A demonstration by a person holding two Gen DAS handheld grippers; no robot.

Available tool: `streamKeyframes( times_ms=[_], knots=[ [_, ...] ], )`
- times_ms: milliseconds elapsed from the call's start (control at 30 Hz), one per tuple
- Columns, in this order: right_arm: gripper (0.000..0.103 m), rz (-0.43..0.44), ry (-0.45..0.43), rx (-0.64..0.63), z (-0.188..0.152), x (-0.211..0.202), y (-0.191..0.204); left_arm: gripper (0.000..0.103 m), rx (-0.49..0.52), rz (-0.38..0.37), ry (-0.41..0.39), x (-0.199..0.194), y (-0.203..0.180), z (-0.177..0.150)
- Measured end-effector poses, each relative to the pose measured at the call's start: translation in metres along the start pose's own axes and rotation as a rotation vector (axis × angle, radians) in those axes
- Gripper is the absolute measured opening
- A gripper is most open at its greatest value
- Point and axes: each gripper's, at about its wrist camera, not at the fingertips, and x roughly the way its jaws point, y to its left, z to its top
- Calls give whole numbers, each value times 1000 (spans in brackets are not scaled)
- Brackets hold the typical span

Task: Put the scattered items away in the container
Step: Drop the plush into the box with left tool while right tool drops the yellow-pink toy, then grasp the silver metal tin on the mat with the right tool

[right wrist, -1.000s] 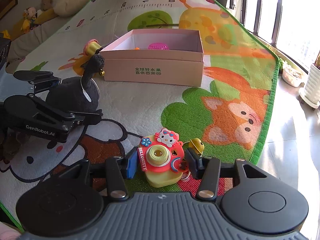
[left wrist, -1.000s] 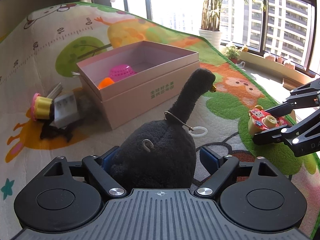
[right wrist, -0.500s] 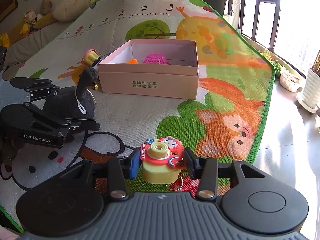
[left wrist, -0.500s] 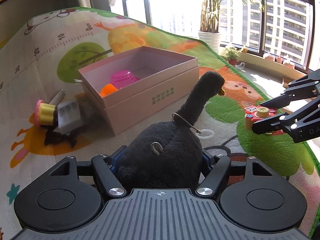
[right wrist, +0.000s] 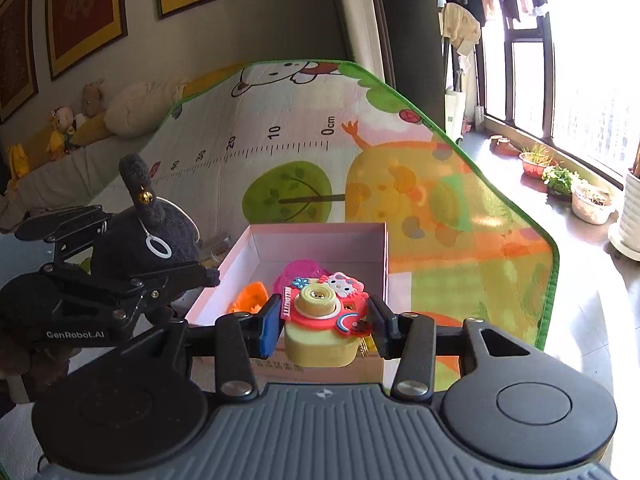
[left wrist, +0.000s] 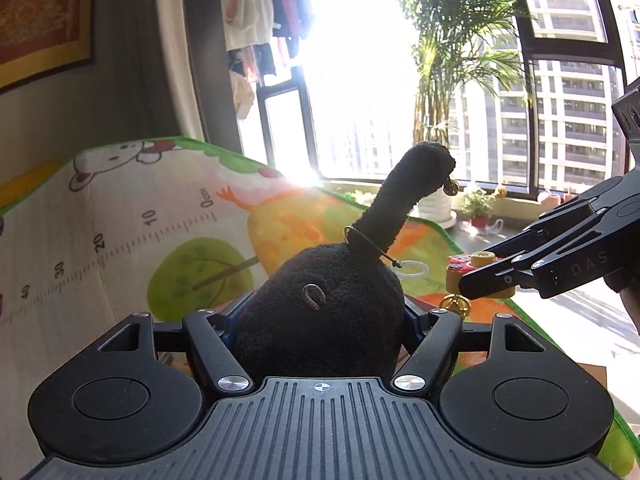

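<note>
A black plush goose (left wrist: 340,280) with a small bell and a white ring is lifted off the mat, and my left gripper (left wrist: 324,310) is shut on its body. In the right wrist view the goose (right wrist: 120,240) and left gripper (right wrist: 152,248) hang left of the pink box (right wrist: 320,226). My right gripper (right wrist: 324,326) is shut on a yellow and red toy camera (right wrist: 324,304), held in the air over the box's near edge. The left wrist view shows the right gripper (left wrist: 500,268) and toy camera (left wrist: 476,260) at the right. The box is hidden in the left wrist view.
The box holds a pink item (right wrist: 300,272) and an orange item (right wrist: 252,296). It stands on a cartoon play mat (right wrist: 440,208). Stuffed toys (right wrist: 92,100) sit at the back left. Potted plants (right wrist: 560,176) line the window sill at the right.
Both grippers rose off the mat with their toys and tilted upward. The right one came closer to the box. The box dropped out of the left wrist view.
</note>
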Motion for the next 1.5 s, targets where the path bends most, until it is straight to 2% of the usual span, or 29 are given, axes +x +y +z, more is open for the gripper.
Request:
streamKeyframes(
  times_ms=[67,167,233,333,467,567,667,767,900,967,1133,1267,1367,1433,1500],
  knots=[
    [45,6,-22,39,25,23,-5,79,-7,4,-14,18,5,5],
    [46,55,-39,128,52,57,-18,96,-37,13,-11,43,15,5],
    [48,63,-39,205,59,72,-28,95,-85,42,0,42,27,2],
    [51,52,-38,229,55,76,-32,97,-149,43,16,17,51,-17],
    [54,12,-7,190,42,78,-20,101,-161,94,77,-16,70,-57],
    [56,-9,18,113,38,80,3,102,-227,152,168,-32,85,-94],
    [58,16,42,43,38,89,35,102,-326,203,246,-41,99,-128],
    [59,60,80,-27,35,102,74,102,-406,243,280,-46,113,-154],
    [59,74,115,-221,23,124,137,103,-420,245,253,-54,116,-160],
    [59,84,149,-279,20,138,162,103,-401,237,234,-55,112,-160],
    [59,130,234,-233,31,187,199,103,-336,235,219,-54,100,-157],
    [59,84,248,-196,50,235,212,103,-378,246,235,-53,105,-158],
    [59,35,254,-188,67,270,213,103,-442,242,216,-57,114,-160],
    [77,7,292,-236,71,293,217,103,-482,237,204,-59,119,-161],
    [81,-31,318,-344,67,315,228,103,-508,224,206,-59,123,-162]
  ],
)
